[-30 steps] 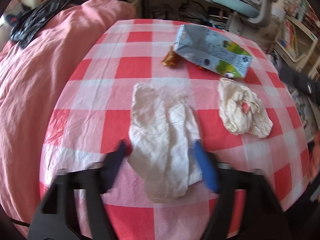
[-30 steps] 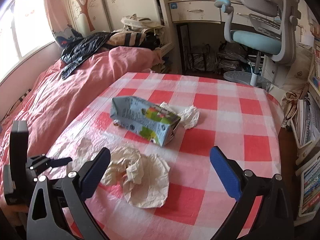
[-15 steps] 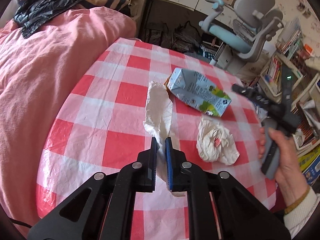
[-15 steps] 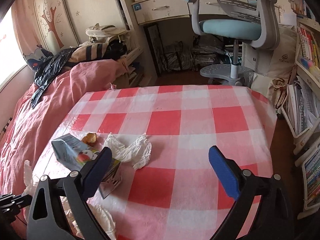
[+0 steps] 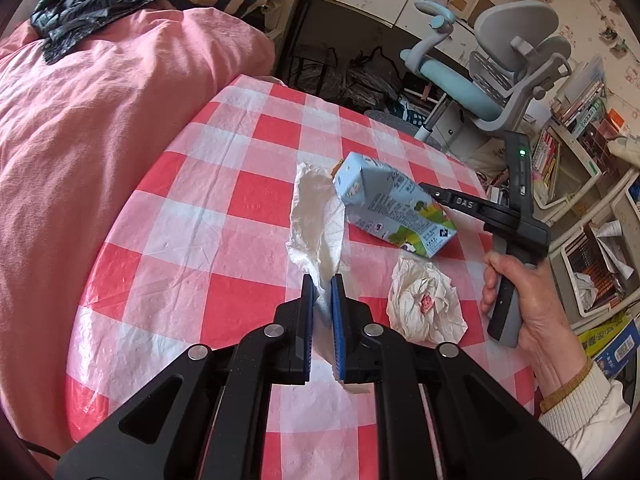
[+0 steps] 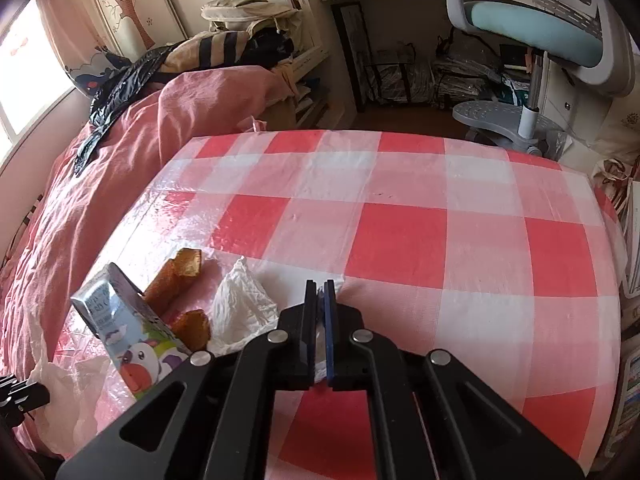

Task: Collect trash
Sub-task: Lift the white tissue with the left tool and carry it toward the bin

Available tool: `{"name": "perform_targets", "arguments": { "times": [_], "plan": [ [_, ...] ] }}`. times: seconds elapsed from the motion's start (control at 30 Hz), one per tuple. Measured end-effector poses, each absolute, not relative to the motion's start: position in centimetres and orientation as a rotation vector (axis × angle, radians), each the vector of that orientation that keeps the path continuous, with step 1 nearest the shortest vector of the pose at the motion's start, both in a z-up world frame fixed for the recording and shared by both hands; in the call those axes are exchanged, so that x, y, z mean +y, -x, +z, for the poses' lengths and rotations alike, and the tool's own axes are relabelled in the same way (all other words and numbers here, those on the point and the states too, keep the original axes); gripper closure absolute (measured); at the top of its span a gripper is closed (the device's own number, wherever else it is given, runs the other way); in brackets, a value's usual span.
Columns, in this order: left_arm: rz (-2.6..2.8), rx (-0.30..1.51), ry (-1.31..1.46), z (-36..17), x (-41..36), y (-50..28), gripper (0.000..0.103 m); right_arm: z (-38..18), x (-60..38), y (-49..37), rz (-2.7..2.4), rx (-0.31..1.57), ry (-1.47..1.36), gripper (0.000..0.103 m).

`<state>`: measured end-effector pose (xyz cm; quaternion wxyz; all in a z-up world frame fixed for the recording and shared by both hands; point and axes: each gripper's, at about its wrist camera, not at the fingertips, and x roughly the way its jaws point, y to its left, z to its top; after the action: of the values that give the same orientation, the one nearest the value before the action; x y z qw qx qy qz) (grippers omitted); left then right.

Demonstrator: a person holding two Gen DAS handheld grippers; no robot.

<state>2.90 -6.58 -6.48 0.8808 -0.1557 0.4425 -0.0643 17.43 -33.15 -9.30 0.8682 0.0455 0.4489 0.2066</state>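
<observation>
Both grippers clamped on tissues
Left gripper (image 5: 322, 280) pinches a white tissue (image 5: 316, 216); milk carton (image 5: 394, 210) just ahead-right (print unreadable). Right gripper (image 6: 319, 286) grips a crumpled tissue (image 6: 244, 304); its body reads "DAS".

Daylight, bright and soft in both views. In the right wrist view the source is a window (image 6: 16, 80), blown out white, left of the pink bedding (image 6: 132, 152). Glare streaks the glossy checked surface (image 6: 400, 240) on the side nearest that bedding. Small soft shadows sit under the crumpled paper (image 5: 424, 304). Focus is sharp, no motion blur. Strong fisheye bending; corners fall to black vignette.
</observation>
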Motion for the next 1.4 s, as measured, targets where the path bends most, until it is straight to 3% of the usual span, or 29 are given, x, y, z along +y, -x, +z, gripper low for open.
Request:
{"name": "perform_targets", "arguments": {
  "times": [0.47, 0.9, 1.4],
  "plan": [
    [-0.13, 0.814, 0.347, -3.6, -5.4, 0.6, 0.094, 0.4, -36.8, -8.3, 0.489, 0.636, -0.259, 0.099],
    [-0.133, 0.764, 0.344, -2.1, -4.8, 2.8, 0.094, 0.9, -35.8, 2.2, 0.633, 0.59, -0.262, 0.099],
    [-0.142, 0.726, 0.257, -0.4, -5.7, 7.2, 0.094, -0.4, -33.0, 8.8, 0.745, 0.616, -0.213, 0.099]
  ]
}}
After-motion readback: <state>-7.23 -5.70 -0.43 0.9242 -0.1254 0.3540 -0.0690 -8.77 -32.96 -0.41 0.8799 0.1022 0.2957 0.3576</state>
